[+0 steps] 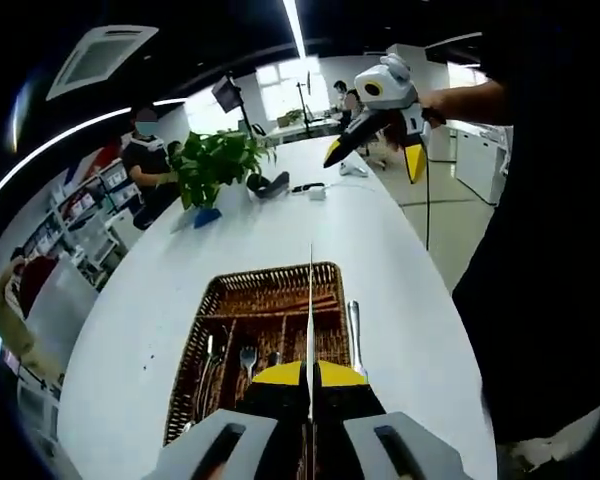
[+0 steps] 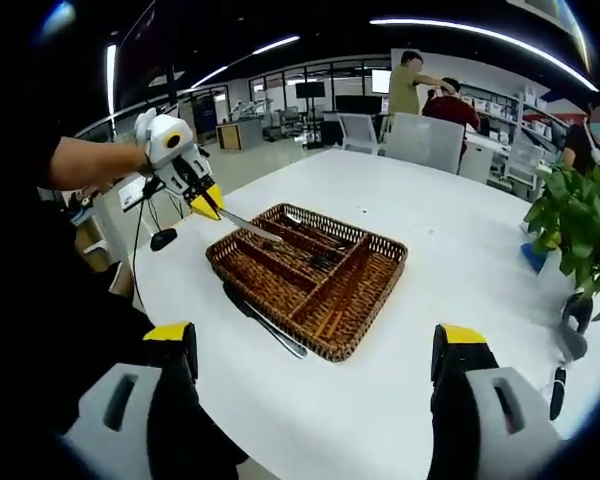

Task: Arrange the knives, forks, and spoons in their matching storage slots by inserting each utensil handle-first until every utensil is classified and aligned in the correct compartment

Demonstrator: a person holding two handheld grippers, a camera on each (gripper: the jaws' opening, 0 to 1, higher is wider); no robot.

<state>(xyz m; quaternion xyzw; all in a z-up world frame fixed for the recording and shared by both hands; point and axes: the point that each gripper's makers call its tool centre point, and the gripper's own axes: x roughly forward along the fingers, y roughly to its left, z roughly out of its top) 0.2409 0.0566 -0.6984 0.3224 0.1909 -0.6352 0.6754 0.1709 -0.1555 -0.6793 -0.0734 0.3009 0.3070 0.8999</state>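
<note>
My left gripper (image 1: pixel 310 378) is shut on a thin knife (image 1: pixel 310 300) whose blade points away over the brown wicker tray (image 1: pixel 280 280). In the right gripper view the same gripper (image 2: pixel 206 204) holds the knife (image 2: pixel 248 226) slanted over the tray's (image 2: pixel 370 300) near-left corner. A fork (image 1: pixel 248 360) and a spoon (image 1: pixel 210 352) lie in the tray's slots. Another utensil (image 1: pixel 354 335) lies on the table beside the tray, also seen as a dark utensil (image 2: pixel 265 320) along its edge. My right gripper (image 2: pixel 315 345) is open and holds nothing; it hangs high above the far table (image 1: pixel 375 155).
The long white table (image 1: pixel 280 230) carries a potted plant (image 1: pixel 215 165) (image 2: pixel 575 215) and small black items (image 1: pixel 270 185) at its far end. People sit and stand at desks behind. A person's dark clothing (image 1: pixel 550 250) borders the table's edge.
</note>
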